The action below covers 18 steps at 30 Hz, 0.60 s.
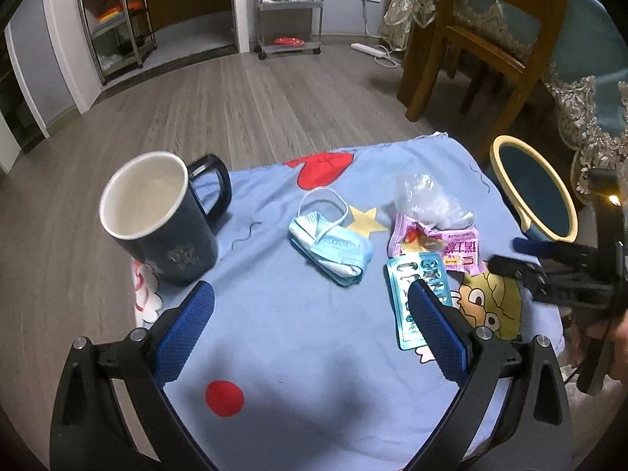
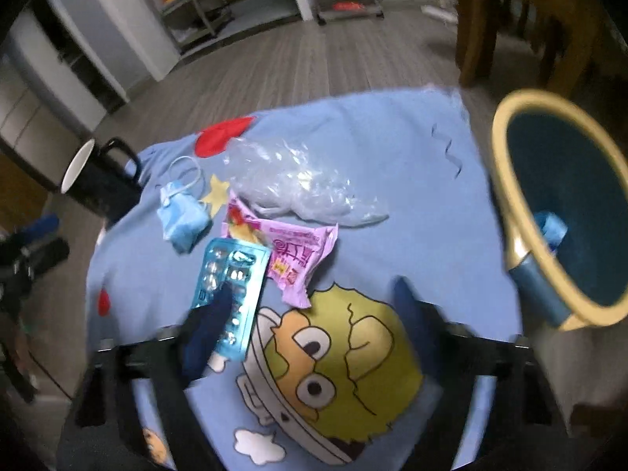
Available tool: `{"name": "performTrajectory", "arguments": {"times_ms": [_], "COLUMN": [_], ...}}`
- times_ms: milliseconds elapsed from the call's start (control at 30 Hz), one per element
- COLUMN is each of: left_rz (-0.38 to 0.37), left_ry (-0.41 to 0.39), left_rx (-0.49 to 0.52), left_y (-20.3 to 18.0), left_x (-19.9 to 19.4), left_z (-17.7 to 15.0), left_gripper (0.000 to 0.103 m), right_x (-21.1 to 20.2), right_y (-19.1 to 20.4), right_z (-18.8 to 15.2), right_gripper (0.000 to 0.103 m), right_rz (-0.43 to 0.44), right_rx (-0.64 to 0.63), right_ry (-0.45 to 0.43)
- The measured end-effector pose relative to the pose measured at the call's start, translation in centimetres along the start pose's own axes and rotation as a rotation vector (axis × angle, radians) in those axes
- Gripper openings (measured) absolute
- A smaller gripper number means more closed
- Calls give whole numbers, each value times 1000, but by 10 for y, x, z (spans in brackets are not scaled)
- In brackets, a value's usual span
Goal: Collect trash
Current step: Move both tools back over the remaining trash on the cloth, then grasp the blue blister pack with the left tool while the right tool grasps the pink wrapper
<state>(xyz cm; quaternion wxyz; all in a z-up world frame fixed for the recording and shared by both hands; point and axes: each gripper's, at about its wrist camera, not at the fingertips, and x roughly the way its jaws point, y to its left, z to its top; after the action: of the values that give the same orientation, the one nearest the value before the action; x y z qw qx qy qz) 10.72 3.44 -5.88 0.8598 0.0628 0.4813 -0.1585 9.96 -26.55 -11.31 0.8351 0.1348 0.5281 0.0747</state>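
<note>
Trash lies on a light blue cartoon cloth (image 1: 314, 353): a crumpled blue face mask (image 1: 331, 243) (image 2: 182, 219), a clear plastic bag (image 1: 428, 200) (image 2: 302, 188), a pink snack wrapper (image 1: 435, 247) (image 2: 298, 259) and a teal blister pack (image 1: 416, 298) (image 2: 231, 294). My left gripper (image 1: 314, 298) hangs open over bare cloth in front of the mask, its right finger overlapping the blister pack. My right gripper (image 2: 314, 306) is blurred and open above the yellow cartoon face, with its left finger over the blister pack's near end. Nothing is held.
A dark mug (image 1: 157, 216) (image 2: 98, 180) stands at the cloth's left edge. Off the table's right side is a blue bin with a yellow rim (image 1: 506, 180) (image 2: 506, 180), with a blue crumpled item (image 2: 549, 227) inside. A wooden chair (image 1: 463, 39) stands behind.
</note>
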Motion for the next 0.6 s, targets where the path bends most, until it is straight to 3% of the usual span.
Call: {"name": "performTrajectory", "arguments": {"times_ms": [200,333,467,600], "left_rz": [-42,-76,-117,-132], "left_ry": [45,55,68,133], "left_rx": [7,8,28,49], "left_y": [-20,-41,-68,-92], "left_x": [28,48,66,91], "left_z": [-14,-21,-24,-33], "left_gripper": [97,97,97,97], "right_x": [26,29,22,21], "right_y": [-20,-19,-19,-19], "right_z": [2,1,3,2], "right_gripper": [34,10,8,8], "right_rz": [86,107,125,143], "right_rx": [136,146,155,160], "right_ry": [35,44,24,29]}}
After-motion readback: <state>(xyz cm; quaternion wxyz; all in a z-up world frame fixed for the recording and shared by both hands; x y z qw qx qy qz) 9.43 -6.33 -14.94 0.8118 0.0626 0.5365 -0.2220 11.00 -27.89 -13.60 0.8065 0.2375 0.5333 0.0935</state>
